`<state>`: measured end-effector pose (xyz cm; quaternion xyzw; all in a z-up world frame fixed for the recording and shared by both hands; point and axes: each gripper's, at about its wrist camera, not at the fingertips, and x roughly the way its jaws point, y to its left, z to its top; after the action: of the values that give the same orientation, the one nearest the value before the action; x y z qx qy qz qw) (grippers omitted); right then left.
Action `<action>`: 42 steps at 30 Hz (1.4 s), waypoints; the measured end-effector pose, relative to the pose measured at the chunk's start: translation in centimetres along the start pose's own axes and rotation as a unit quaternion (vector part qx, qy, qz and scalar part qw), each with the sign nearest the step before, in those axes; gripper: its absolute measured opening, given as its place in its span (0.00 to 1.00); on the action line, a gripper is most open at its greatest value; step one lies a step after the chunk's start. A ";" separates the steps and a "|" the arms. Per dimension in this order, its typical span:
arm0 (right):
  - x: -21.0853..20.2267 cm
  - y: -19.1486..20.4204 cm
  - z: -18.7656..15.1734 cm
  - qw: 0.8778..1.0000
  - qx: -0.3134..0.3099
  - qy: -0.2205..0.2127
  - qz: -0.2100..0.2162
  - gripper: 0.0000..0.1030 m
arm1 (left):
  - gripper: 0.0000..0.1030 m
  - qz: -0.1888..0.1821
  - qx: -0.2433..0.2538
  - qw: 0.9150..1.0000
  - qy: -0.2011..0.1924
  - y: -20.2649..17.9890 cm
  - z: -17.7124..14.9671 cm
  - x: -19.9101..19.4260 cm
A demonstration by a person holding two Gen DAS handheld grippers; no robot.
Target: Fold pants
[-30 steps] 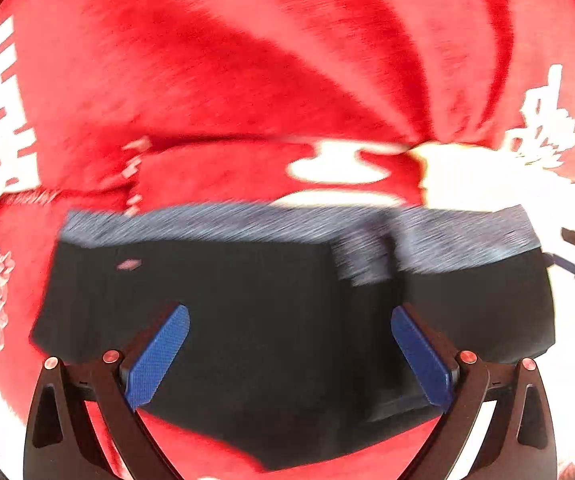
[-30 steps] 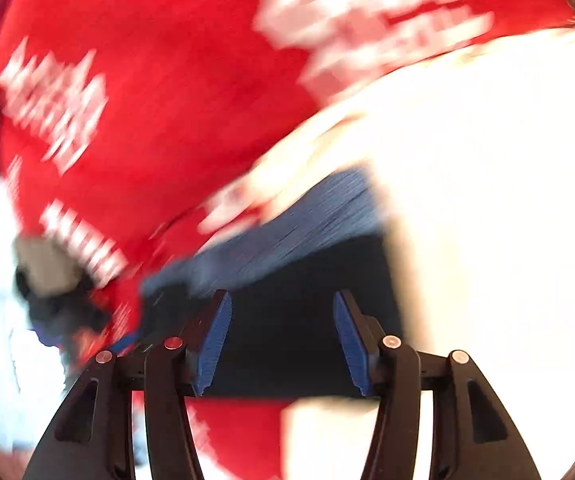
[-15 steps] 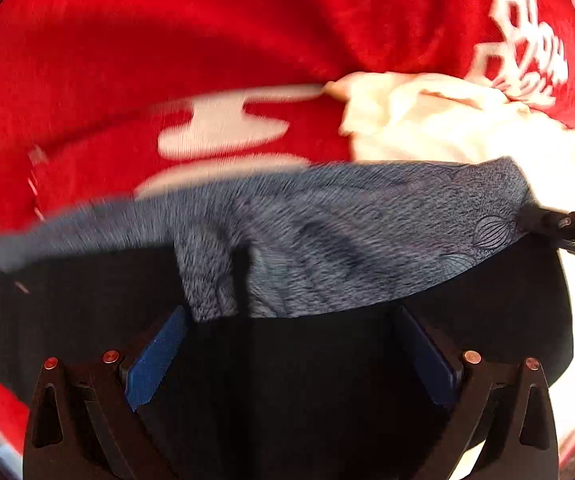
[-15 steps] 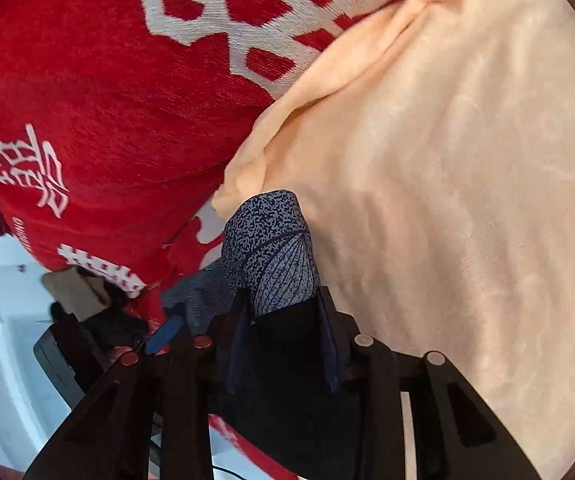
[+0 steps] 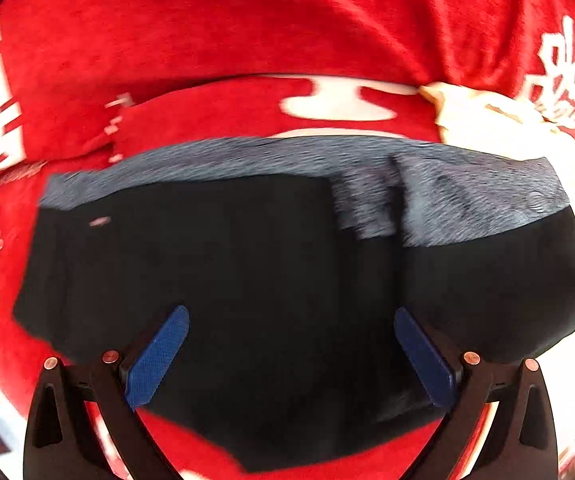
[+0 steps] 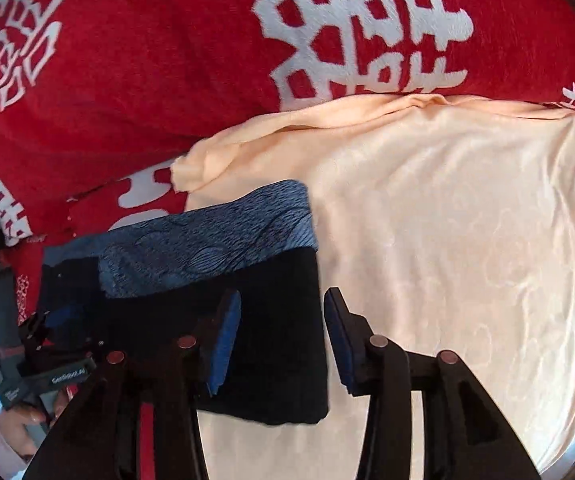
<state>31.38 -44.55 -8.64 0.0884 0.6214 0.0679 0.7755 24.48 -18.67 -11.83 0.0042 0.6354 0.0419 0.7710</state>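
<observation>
We are working over a red blanket (image 6: 159, 92) with white characters, spread across most of both views; a pale peach cloth (image 6: 467, 248) is lying over its right part. No containers are showing in either view, so nothing to log there.

The pants (image 5: 271, 280) are lying as a compact black block with a blue-grey patterned waistband (image 5: 467, 196) along the far edge. In the right wrist view they are straddling the line where the red blanket meets the peach cloth. They are looking already doubled over, layers stacked; we are judging the fold as mostly done, with squaring-up or one last fold remaining.

The left gripper (image 5: 291, 344) is hovering over the near part of the pants, jaws spread wide, nothing between the blue pads (image 5: 159, 356). The right gripper (image 6: 283, 332) is sitting over the right edge of the pants, jaws partly apart, gripping nothing; its left pad is over black fabric, its right pad over peach cloth.

Next move, as we are reading it: pick an edge, likely the near hem or one side, pinch all layers together, and carry it across without dragging the stack. Risk: catching the peach cloth with the fabric, or only the top layer.

The left wrist view is motion-blurred, so the layer edges are unclear.
</observation>
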 end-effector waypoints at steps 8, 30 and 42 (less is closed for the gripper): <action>3.0 8.5 -3.0 0.997 -0.051 0.038 0.043 0.46 | 1.00 0.029 -0.025 0.998 0.047 4.2 -3.8 -0.3; 6.7 15.7 -6.0 0.986 -0.106 0.121 -0.053 0.46 | 1.00 0.009 -0.100 0.992 0.072 12.8 -9.4 -1.2; 7.1 19.2 -9.9 0.972 -0.134 0.185 -0.049 0.49 | 1.00 -0.003 -0.159 0.984 0.077 17.7 -12.1 -1.8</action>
<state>23.31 -23.83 -13.23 -0.0605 0.7429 0.1275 0.6544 11.27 -1.69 -11.31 -0.1234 0.6781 0.1399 0.7109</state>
